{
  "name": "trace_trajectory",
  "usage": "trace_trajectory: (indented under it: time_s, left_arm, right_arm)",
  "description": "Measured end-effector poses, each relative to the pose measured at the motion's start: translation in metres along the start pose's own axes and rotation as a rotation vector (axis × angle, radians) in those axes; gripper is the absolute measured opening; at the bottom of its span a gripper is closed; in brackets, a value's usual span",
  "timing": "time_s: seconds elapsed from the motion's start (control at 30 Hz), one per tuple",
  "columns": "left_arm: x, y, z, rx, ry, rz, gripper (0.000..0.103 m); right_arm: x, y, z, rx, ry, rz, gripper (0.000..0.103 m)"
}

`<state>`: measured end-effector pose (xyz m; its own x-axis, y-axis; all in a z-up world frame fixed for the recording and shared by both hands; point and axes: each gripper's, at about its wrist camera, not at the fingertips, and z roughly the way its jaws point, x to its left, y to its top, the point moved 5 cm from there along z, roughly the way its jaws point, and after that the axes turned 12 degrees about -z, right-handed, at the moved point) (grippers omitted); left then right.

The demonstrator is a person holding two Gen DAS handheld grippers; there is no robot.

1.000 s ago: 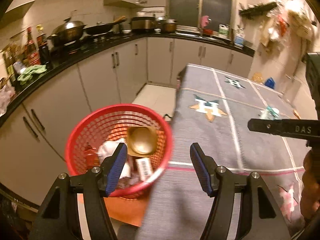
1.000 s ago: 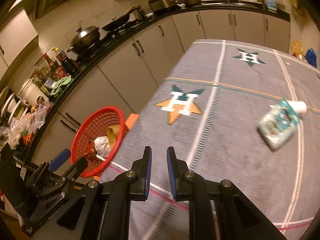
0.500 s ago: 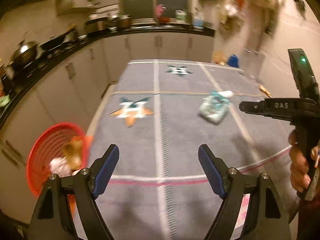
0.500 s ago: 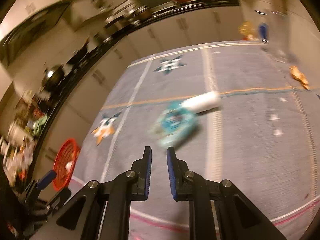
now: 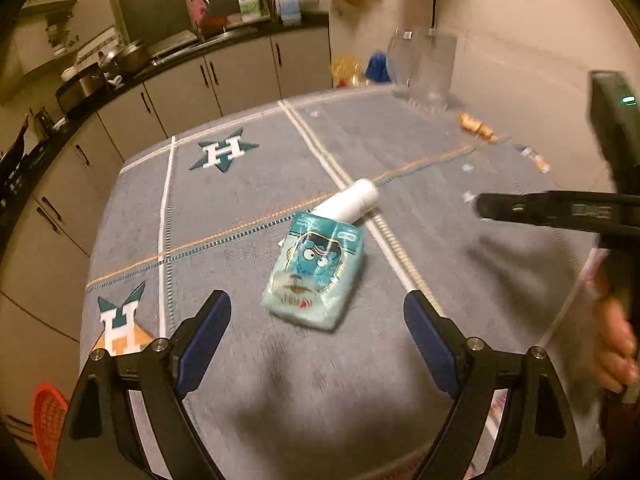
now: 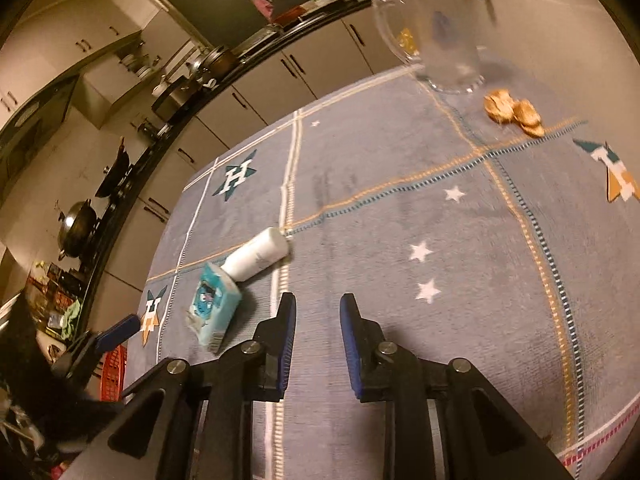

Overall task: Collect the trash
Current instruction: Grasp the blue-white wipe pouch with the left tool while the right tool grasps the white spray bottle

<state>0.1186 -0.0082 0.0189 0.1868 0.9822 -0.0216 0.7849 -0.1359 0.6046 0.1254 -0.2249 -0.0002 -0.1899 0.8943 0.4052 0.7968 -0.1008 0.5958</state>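
A light-blue cartoon packet (image 5: 316,272) lies flat on the grey tablecloth, with a white tube-shaped bottle (image 5: 352,202) against its far end. My left gripper (image 5: 316,308) hovers just short of the packet, its jaws opening wide, with nothing between the pads. In the right wrist view the packet (image 6: 214,308) and bottle (image 6: 256,258) sit to the left of my right gripper (image 6: 318,308). Its jaws are opening a little over bare cloth and hold nothing. Brown peel scraps (image 6: 514,114) lie far right. The red basket (image 6: 114,372) stands below the table's left edge.
A clear glass jug (image 6: 444,44) stands at the far table edge near the scraps. A small wrapper (image 5: 534,158) lies by the right edge. Kitchen counters with pans curve along the left. A hand (image 5: 616,344) holds the right gripper's body (image 5: 560,210).
Both views swung from the red basket across the table to the packet and bottle. The left jaws spread wider; the right jaws went from nearly shut to slightly parted.
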Motion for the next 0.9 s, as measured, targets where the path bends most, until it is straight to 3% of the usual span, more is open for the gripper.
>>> trace_trajectory:
  time_s: [0.07, 0.17, 0.43, 0.47, 0.5, 0.6, 0.73, 0.9]
  left_arm:
    - [-0.008, 0.003, 0.012, 0.019, -0.006, 0.043, 0.087]
    - [-0.013, 0.009, 0.026, 0.015, 0.063, 0.093, 0.087]
    - [-0.011, 0.013, 0.058, 0.039, 0.062, 0.053, 0.086]
    - [-0.011, 0.012, 0.059, 0.031, 0.068, 0.043, 0.079]
    - [-0.011, 0.01, 0.058, 0.026, 0.07, 0.035, 0.063]
    - [-0.007, 0.005, 0.054, 0.015, 0.071, -0.007, 0.046]
    - [0.005, -0.001, 0.037, -0.022, 0.038, -0.088, 0.033]
    - [0.026, -0.01, 0.01, -0.097, 0.014, -0.185, 0.029]
  right_arm:
    - [0.0, 0.0, 0.001, 0.002, 0.015, 0.003, 0.025]
    - [0.006, -0.003, 0.001, 0.001, 0.03, -0.01, 0.025]
    - [0.016, -0.008, 0.004, 0.009, 0.045, -0.041, 0.026]
    - [0.015, -0.008, 0.005, 0.011, 0.042, -0.038, 0.026]
    - [0.014, -0.008, 0.006, 0.013, 0.041, -0.035, 0.026]
    - [0.014, -0.008, 0.009, 0.016, 0.031, -0.041, 0.026]
    - [0.017, -0.009, 0.011, 0.025, 0.022, -0.042, 0.026]
    - [0.033, 0.004, 0.011, 0.045, 0.032, -0.081, 0.026]
